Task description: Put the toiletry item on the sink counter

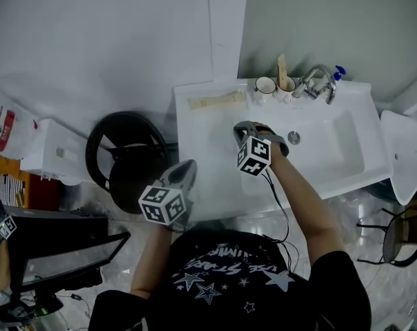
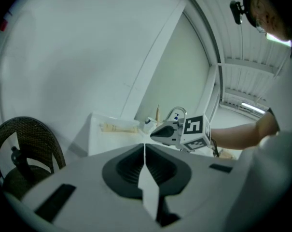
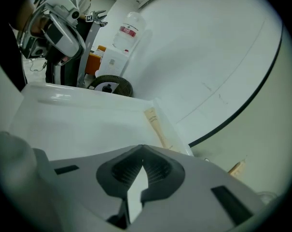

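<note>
**While Both Grippers Are Staying Shut, the Toiletry Item Is Lying on the Counter**

As the head view is showing it, the toiletry item (image 1: 215, 102), a long, flat beige pack, is lying on the sink counter (image 1: 194, 140) close to its back edge, with its length running along the wall. Neither gripper is touching it. The right gripper (image 1: 240, 127) is hovering over the counter at about 5 o'clock from the item. Its fingers are pressing together with nothing between them. The left gripper (image 1: 189, 165) is hanging off the counter's front edge at about 7 o'clock from the item. Its fingers are also meeting tip to tip and gripping nothing.

Two white cups (image 1: 265, 85) are standing just beside the item's end at 3 o'clock, and a wooden stick (image 1: 282, 66) is leaning in the farther one. A chrome faucet (image 1: 317, 80) is sitting past them in the same direction, above the basin (image 1: 332, 147). A round dark wicker basket (image 1: 122, 150) is standing on the floor at 9 o'clock from the left gripper, and a white box (image 1: 51, 154) is sitting beyond it.

Print is showing on the item, but it is too small to read. A pale container with a red label (image 3: 129, 30) is standing against the wall, its wording blurred. White lettering and stars are running across the person's black shirt (image 1: 229, 274), upside down and not legible.
</note>
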Action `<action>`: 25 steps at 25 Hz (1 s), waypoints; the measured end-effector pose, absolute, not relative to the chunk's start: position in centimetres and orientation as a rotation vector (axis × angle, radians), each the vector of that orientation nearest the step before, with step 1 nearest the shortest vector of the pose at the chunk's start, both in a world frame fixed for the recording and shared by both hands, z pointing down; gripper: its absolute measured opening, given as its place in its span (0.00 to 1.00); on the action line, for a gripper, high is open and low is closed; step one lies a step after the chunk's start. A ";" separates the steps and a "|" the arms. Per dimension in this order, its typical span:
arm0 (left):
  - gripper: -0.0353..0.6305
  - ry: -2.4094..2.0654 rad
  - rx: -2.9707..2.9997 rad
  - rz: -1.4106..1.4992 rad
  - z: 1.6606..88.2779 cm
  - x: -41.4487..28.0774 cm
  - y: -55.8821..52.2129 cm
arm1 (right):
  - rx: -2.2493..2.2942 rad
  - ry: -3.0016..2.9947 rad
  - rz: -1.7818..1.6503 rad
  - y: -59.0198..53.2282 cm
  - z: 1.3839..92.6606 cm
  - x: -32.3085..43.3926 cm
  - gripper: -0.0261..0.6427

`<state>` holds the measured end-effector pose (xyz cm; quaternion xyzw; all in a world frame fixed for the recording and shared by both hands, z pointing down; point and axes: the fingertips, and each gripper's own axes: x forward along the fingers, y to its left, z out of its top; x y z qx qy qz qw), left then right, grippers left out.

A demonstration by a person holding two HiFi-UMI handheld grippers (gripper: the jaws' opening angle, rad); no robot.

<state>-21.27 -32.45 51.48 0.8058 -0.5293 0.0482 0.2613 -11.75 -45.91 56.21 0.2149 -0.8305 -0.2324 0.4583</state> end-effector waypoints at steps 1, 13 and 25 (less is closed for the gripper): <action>0.08 -1.435 2.182 0.130 51.3 -20.6 -31.9 | 0.527 -2.056 -0.559 -45.0 56.2 -11.1 0.06; 0.08 -1.419 2.216 0.159 49.8 -10.5 -24.8 | 0.649 -2.277 -0.412 -35.5 51.7 -2.3 0.06; 0.08 -1.480 2.149 0.188 50.2 -4.2 -14.8 | 0.576 -2.306 -0.504 -25.5 53.0 3.4 0.06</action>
